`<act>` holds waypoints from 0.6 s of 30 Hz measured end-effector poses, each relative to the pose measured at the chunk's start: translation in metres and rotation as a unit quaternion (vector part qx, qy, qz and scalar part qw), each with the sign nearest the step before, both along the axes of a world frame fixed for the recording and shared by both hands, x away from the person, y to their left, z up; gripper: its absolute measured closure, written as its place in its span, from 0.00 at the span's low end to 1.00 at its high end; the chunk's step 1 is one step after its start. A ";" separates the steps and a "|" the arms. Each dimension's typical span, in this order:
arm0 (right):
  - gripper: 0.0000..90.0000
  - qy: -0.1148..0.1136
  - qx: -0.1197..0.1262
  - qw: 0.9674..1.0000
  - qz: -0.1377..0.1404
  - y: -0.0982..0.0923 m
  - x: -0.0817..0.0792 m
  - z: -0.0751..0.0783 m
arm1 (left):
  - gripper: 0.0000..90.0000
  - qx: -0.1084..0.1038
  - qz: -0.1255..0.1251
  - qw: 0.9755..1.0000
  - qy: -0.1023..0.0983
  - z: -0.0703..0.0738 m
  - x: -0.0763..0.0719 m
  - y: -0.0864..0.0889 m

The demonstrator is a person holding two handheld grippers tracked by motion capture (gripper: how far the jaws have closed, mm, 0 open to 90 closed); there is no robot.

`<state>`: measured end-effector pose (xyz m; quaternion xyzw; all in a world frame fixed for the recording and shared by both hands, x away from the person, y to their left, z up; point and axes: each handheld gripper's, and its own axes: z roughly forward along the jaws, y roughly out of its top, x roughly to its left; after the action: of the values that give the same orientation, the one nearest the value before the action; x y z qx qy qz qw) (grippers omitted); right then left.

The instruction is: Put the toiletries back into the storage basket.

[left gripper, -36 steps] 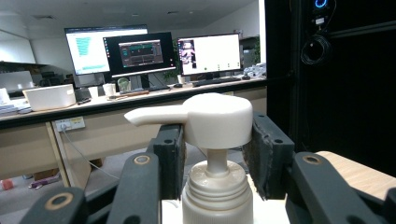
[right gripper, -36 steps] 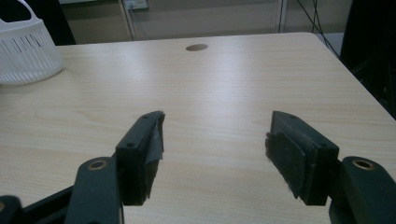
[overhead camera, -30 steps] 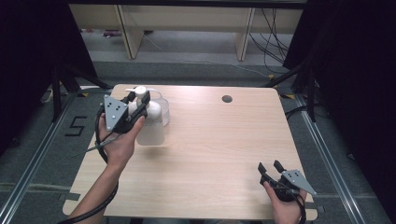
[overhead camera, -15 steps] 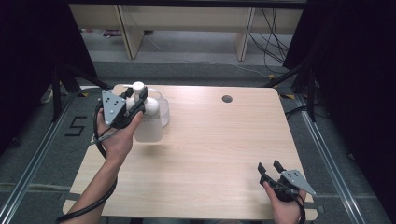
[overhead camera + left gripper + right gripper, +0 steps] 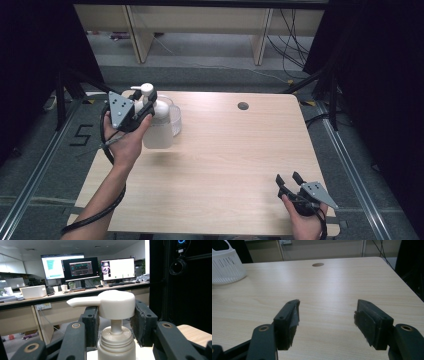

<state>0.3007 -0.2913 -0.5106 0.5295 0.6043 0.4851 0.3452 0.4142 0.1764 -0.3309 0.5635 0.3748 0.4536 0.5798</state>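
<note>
A white pump bottle (image 5: 158,131) hangs upright above the table's back left, just in front of a white basket (image 5: 176,120). My left gripper (image 5: 146,106) is shut on it at the neck, under the pump head. In the left gripper view both pads (image 5: 91,326) flank the neck and cap of the pump bottle (image 5: 116,345), with the spout pointing left. My right gripper (image 5: 289,178) rests at the table's front right, open, with nothing between its jaws. In the right gripper view the right gripper (image 5: 327,320) shows bare wood between its fingers.
The wooden table (image 5: 235,165) has a round cable hole (image 5: 243,106) at the back. The basket (image 5: 227,267) stands far left in the right gripper view. Dark curtains flank the table, and shelving stands behind it.
The left gripper has carried the pump bottle a little up and to the left, away from the basket. The right gripper has stayed put.
</note>
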 end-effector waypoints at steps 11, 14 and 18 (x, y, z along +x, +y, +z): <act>0.40 0.002 0.004 1.000 0.002 0.000 0.000 0.000 | 0.66 -0.003 0.007 1.000 -0.004 0.006 0.008 0.003; 0.40 0.002 0.004 1.000 0.001 0.000 0.000 0.000 | 0.66 -0.005 0.009 1.000 -0.004 0.008 0.011 0.004; 0.40 0.002 0.004 1.000 0.002 0.000 0.000 0.000 | 0.66 -0.003 0.010 1.000 -0.004 0.010 0.013 0.004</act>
<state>0.3009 -0.2910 -0.5108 0.5308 0.6040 0.4869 0.3411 0.4277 0.1807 -0.3208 0.5565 0.3792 0.4604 0.5784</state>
